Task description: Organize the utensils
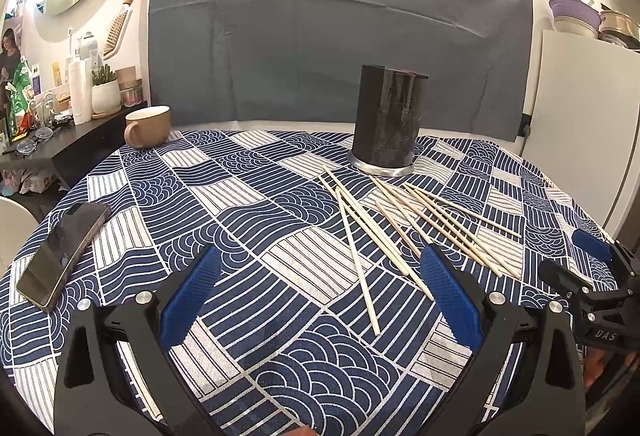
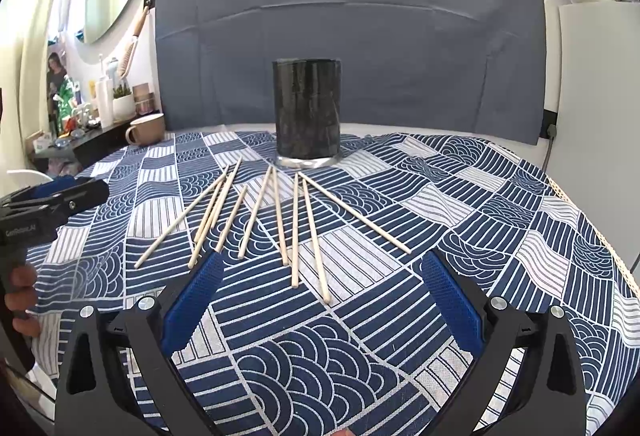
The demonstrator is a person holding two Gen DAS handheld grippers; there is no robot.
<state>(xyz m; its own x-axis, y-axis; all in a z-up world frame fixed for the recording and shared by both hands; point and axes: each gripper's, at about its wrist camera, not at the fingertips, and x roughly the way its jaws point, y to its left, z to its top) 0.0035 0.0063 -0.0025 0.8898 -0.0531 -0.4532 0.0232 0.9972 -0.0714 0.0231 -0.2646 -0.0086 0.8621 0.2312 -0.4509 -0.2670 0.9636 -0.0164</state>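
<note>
Several wooden chopsticks (image 1: 400, 224) lie fanned out on the blue-and-white patterned tablecloth (image 1: 248, 220), in front of a tall black cylindrical holder (image 1: 386, 120) with a silver base. In the right wrist view the chopsticks (image 2: 280, 220) lie just ahead of the fingers, and the holder (image 2: 307, 112) stands upright behind them. My left gripper (image 1: 320, 276) is open and empty, above the cloth to the left of the chopsticks. My right gripper (image 2: 322, 276) is open and empty, close to the near ends of the chopsticks. Each gripper shows at the edge of the other's view.
A beige mug (image 1: 147, 126) stands at the table's far left edge. A dark phone (image 1: 62, 256) lies on the left of the table. A cluttered dark shelf (image 1: 60, 116) is beyond the left edge. A grey sheet (image 1: 340, 36) covers the wall behind.
</note>
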